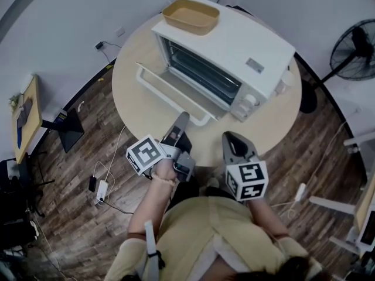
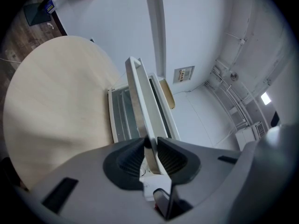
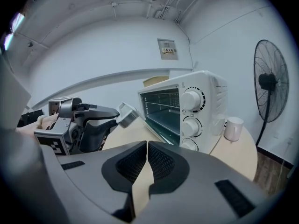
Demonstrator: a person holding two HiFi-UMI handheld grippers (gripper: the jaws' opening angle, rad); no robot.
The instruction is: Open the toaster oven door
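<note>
Left gripper (image 2: 150, 143) clamped on door handle (image 2: 139, 90), toaster oven door (image 1: 179, 89) fully down (flat over round table (image 1: 135, 122)); right gripper (image 3: 145, 146) jaws together, holding nothing

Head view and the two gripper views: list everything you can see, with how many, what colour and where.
toaster oven: one, white, on the table
oven door: one, white frame with glass, folded down flat toward the person
door handle: one, white, along the door's outer edge
knobs: three, white, stacked on the oven's front
tray: one, tan, on top of the oven
mug: one, white, on the table beside the oven
table: one, light wood, round
fan: one, black, on the floor at right
left claw: one, grey, closed on the door handle
right claw: one, grey, jaws together, empty
</note>
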